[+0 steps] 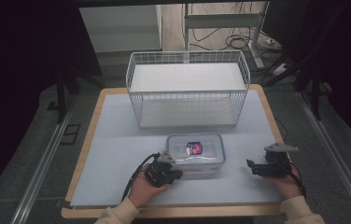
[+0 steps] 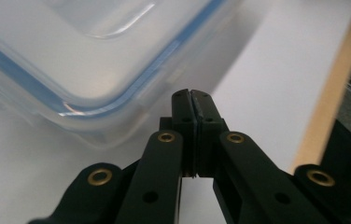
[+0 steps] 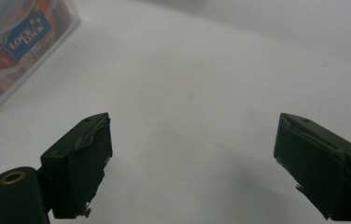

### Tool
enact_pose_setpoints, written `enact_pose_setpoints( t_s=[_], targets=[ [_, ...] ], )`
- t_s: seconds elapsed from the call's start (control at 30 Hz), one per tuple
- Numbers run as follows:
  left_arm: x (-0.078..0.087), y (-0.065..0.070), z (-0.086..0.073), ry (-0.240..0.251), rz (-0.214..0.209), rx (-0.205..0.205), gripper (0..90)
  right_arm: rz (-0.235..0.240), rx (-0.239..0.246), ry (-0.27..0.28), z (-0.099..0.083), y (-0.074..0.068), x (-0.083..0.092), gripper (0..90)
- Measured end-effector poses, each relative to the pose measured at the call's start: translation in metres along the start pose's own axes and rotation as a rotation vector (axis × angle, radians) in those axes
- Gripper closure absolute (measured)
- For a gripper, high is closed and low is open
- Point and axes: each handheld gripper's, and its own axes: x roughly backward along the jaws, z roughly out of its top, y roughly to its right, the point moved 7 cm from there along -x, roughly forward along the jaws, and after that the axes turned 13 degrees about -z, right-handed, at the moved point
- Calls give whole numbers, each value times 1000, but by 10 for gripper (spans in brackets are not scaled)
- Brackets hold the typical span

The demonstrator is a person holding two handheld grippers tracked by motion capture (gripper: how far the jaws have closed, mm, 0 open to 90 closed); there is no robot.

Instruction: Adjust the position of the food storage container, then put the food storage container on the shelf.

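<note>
Approach step: the box (image 1: 195,155) sits on the counter (image 1: 117,154) before the basket (image 1: 187,88), left gripper (image 1: 176,173) pressed together at its corner, right gripper (image 1: 250,167) spread well apart; next, likely bracket both ends.

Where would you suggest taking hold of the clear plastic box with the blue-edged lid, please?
Probably by its two short ends, one gripper from each side. The box lies flat and wide with its lid on, likely too broad for one gripper. The left gripper sits shut at its left corner and would have to open first; the right gripper is open, away to the right.
</note>
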Motion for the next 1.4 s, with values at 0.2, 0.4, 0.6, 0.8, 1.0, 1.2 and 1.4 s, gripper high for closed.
enact_pose_setpoints(
  t_s=[0.2, 0.4, 0.6, 0.8, 1.0, 1.2, 1.4],
  targets=[
    [28, 4, -1, 77, 22, -33, 895, -8, 13, 19, 0, -1, 5, 134],
    [66, -8, 1, 200, 89, 5, 835, -4, -5, 42, 7, 0, 8, 134],
    [87, -39, -4, 273, 204, 124, 514, 5, 20, 29, 5, -3, 4, 134],
    [86, -52, -8, 280, 173, 209, 311, 3, 12, 33, 6, -1, 5, 134],
    [85, -55, -9, 276, 164, 226, 260, 0, 4, 36, 7, 2, 6, 134],
    [84, -57, -9, 277, 162, 245, 215, 11, -6, 38, 7, 3, 7, 132],
    [80, -58, -8, 276, 129, 261, 203, 51, -19, 43, 12, -3, 9, 125]
  ],
)
